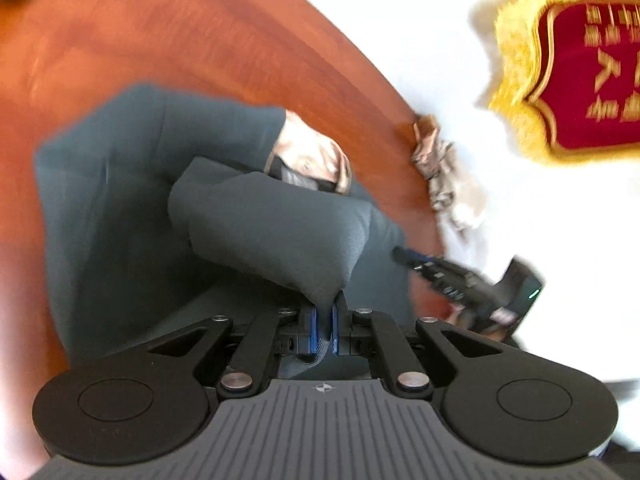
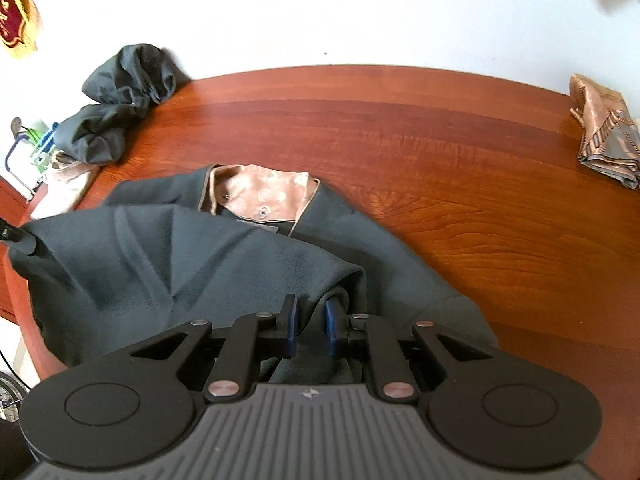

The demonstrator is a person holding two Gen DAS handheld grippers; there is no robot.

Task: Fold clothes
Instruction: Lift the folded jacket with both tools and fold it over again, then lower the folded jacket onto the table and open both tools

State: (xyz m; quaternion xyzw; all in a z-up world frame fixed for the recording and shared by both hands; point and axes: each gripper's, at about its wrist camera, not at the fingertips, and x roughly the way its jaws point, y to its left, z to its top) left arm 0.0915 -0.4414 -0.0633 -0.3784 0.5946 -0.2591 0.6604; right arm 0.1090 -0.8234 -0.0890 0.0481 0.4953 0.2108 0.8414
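Note:
A dark grey garment (image 1: 120, 208) with a tan patterned collar lining (image 1: 308, 152) lies on the round red-brown wooden table (image 1: 160, 40). My left gripper (image 1: 325, 312) is shut on a raised fold of it, the cloth pinched between the blue pads. In the right wrist view the same garment (image 2: 160, 256) spreads below its collar lining (image 2: 264, 192). A bunched edge fills the gap of my right gripper (image 2: 311, 320), which is shut on it. The left gripper (image 2: 24, 242) holds the garment's far left corner there. The right gripper (image 1: 404, 256) shows blurred at the garment's right side.
A crumpled dark garment (image 2: 120, 96) sits at the table's back left. A folded brown patterned cloth (image 2: 604, 132) lies at the right edge of the table (image 2: 440, 160). A red banner with gold fringe (image 1: 580, 80) hangs on the white wall.

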